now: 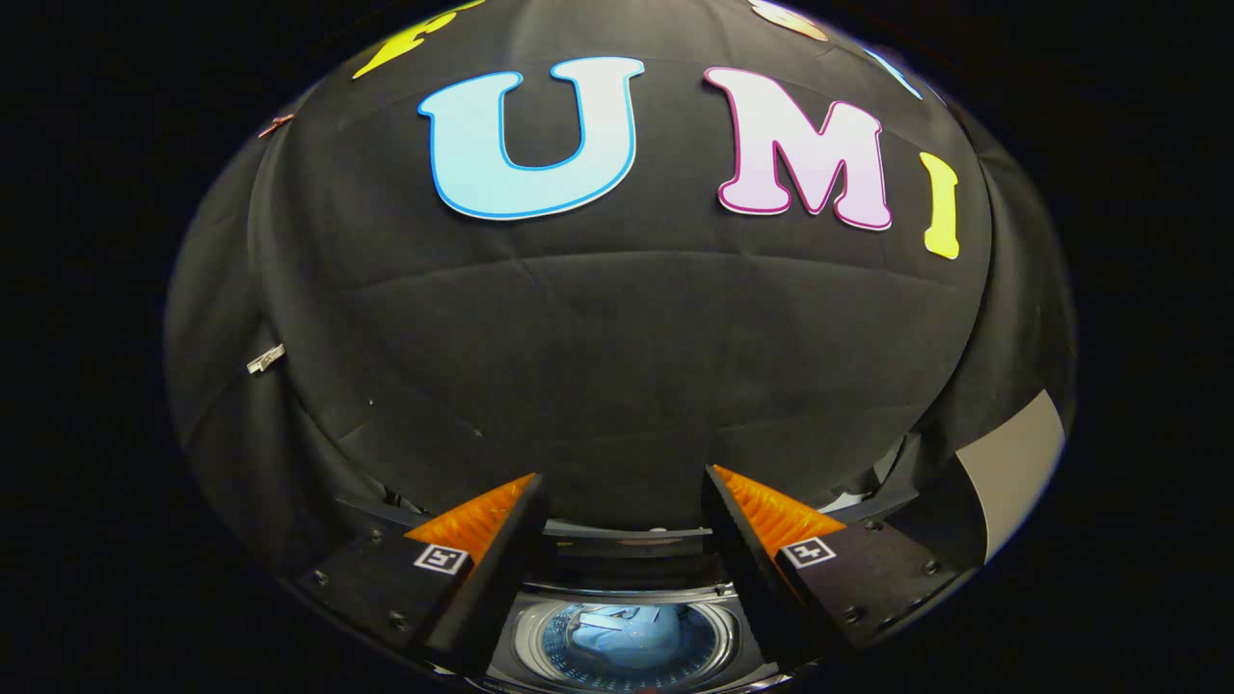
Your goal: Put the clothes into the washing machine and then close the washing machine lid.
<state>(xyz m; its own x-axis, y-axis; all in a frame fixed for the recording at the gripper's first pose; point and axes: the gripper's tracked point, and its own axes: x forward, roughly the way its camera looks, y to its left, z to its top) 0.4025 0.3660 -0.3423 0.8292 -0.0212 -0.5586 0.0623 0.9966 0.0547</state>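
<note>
One garment: we see pale blue clothes (617,631) lying inside the round steel washing machine drum (528,644).
Gripper (625,501): wide open, holding nothing.
Relation: drum sits below, between our fingers; lid closing remains.

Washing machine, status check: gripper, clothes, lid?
Gripper open, empty, above washing machine. Blue clothes in drum. Lid not yet shut. Nothing between fingers.
</note>
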